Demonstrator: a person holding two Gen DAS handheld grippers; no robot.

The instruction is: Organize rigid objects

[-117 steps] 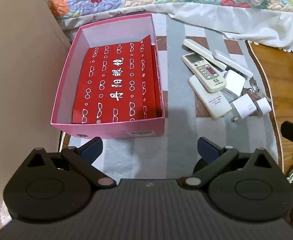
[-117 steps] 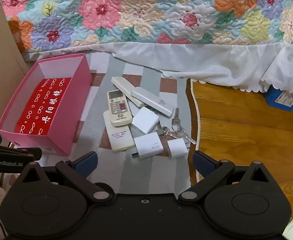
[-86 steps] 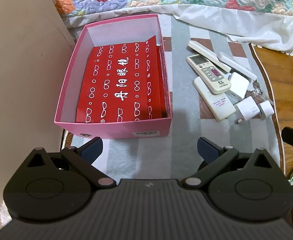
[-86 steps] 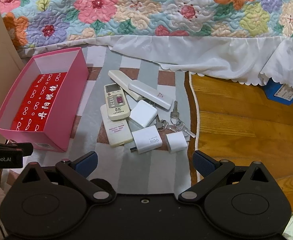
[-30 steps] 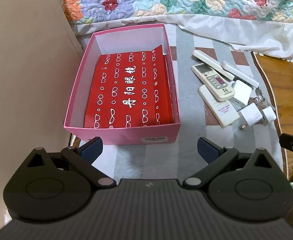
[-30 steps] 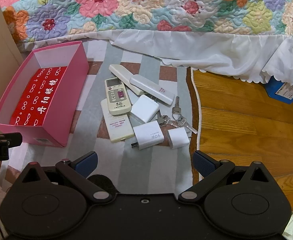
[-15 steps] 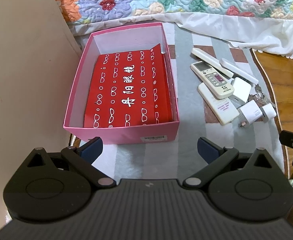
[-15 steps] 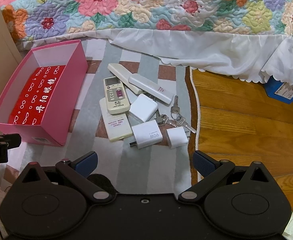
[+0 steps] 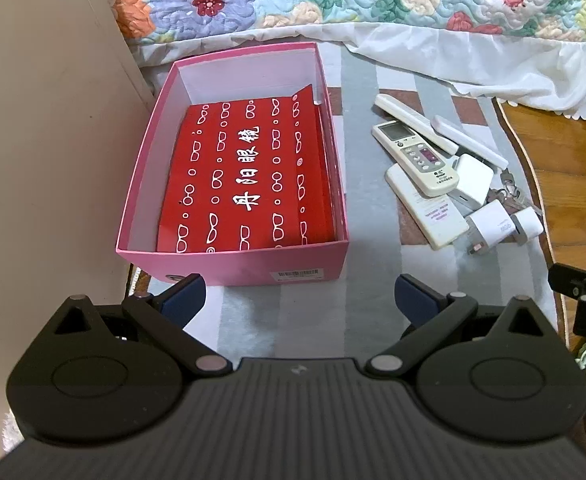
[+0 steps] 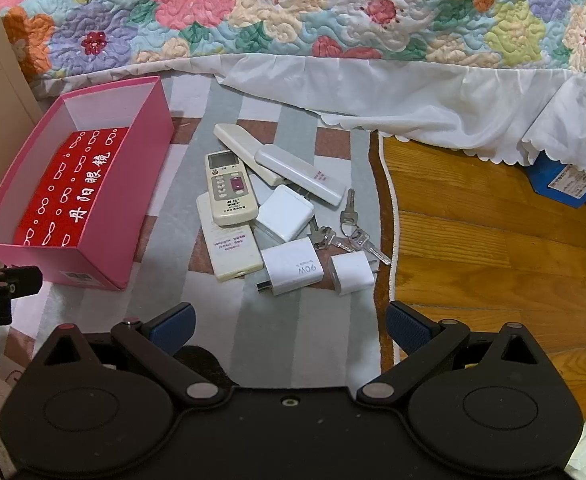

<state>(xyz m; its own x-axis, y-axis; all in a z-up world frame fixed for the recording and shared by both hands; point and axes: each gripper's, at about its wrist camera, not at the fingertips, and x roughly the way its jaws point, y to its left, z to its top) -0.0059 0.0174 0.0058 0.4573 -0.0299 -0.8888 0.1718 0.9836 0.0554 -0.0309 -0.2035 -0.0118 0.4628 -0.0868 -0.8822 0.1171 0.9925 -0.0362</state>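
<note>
A pink open box [image 9: 237,262] [image 10: 89,256] with a red printed bag [image 9: 249,184] inside sits on the striped rug. To its right lies a pile: a remote with buttons [image 10: 229,188] [image 9: 417,156], a flat white remote under it [image 10: 231,250], two slim white remotes [image 10: 299,176], a square white adapter [image 10: 285,212], a 90W charger [image 10: 293,266], a small white plug [image 10: 351,272] and keys [image 10: 347,234]. My left gripper [image 9: 299,298] is open and empty just in front of the box. My right gripper [image 10: 289,322] is open and empty just in front of the pile.
A bed with a floral quilt [image 10: 293,12] and white skirt [image 10: 433,100] runs along the back. A beige cabinet side [image 9: 45,140] stands left of the box. Wooden floor [image 10: 493,232] lies right of the rug, with a blue box [image 10: 569,180] under the bed skirt.
Both grippers stayed open and empty. The views drifted slightly: the left view pulled back from the box, and the right gripper edged a little closer to the pile. The objects have not moved.
</note>
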